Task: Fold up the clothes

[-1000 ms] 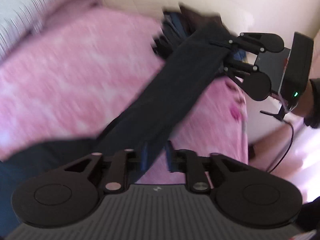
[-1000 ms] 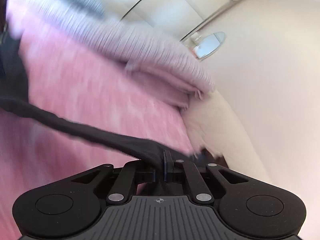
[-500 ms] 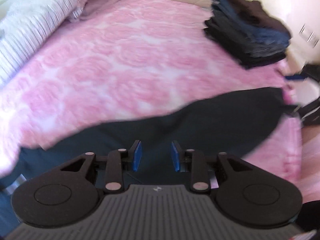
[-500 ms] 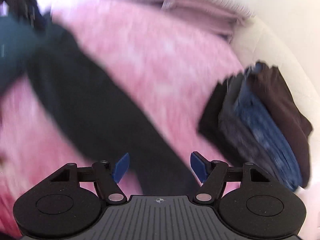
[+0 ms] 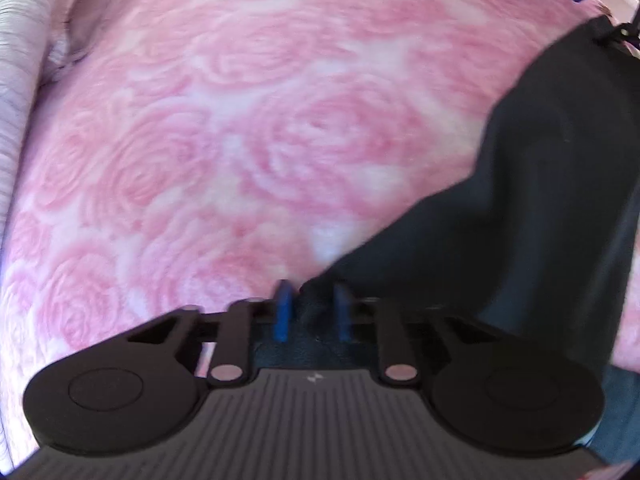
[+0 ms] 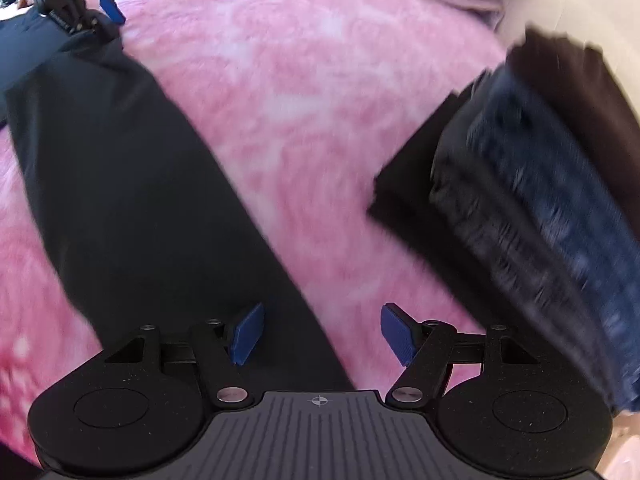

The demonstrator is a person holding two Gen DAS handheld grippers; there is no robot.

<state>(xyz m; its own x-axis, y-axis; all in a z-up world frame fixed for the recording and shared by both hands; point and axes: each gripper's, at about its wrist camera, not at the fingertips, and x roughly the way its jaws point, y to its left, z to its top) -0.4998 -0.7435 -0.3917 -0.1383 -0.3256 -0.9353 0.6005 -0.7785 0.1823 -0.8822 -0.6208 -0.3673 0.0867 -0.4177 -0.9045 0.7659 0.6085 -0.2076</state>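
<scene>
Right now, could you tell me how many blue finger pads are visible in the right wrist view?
3: two on the right gripper below, one on the left gripper top left; its other is hidden.

One pink rose-patterned blanket [image 5: 224,128] covers the bed, and every count here is placed against it. On it lie one long dark garment [image 6: 132,184] spread flat and one stack of folded clothes [image 6: 536,200] near its far right edge; about four folded pieces show in that stack, though blur makes the number uncertain. Two grippers hang above the blanket, the left gripper [image 5: 310,312] and the right gripper [image 6: 320,334], each with two blue pads [image 6: 246,334].
</scene>
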